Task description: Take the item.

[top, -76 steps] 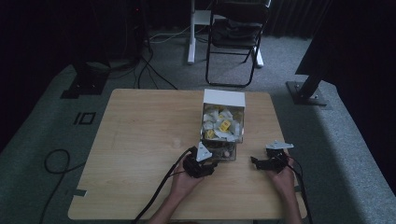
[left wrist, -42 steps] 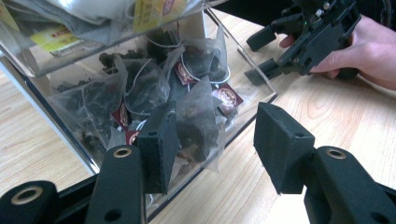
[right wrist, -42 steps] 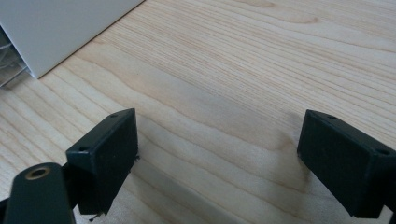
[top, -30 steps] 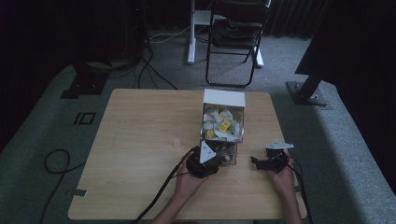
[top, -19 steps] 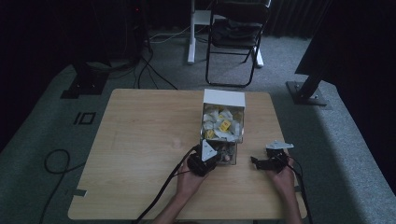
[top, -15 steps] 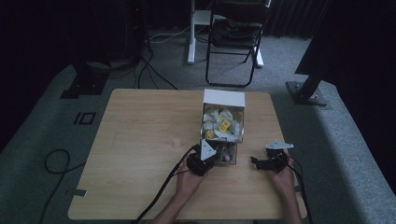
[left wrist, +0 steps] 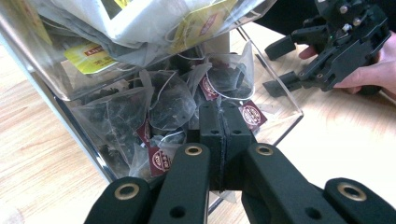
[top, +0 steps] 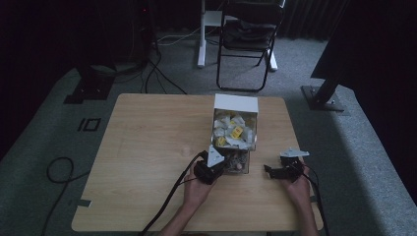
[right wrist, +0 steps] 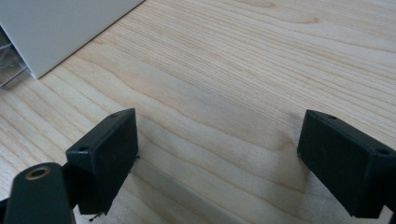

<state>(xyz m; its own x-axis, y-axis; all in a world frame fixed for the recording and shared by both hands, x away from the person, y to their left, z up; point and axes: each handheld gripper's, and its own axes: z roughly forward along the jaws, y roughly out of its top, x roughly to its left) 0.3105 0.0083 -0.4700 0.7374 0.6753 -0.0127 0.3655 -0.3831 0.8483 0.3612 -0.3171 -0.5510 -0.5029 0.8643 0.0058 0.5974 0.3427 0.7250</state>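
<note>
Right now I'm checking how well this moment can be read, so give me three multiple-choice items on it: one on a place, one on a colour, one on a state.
1. Where are the left gripper's jaws?
A. Inside the lower open compartment of the clear plastic tea-bag box
B. Over the folding chair
C. On bare wood at the table's left edge

2. What colour are the tags on the dark mesh tea bags in that lower compartment?
A. Blue
B. Dark red
C. Green

3. How do the right gripper's jaws stand?
A. Pressed together
B. Wide apart over the light wooden table
C. Clamped on a tea bag

Key: 1 A, the left gripper view shows them among the bags; 2 B, maroon tags show there; 3 B, bare wood lies between them.
</note>
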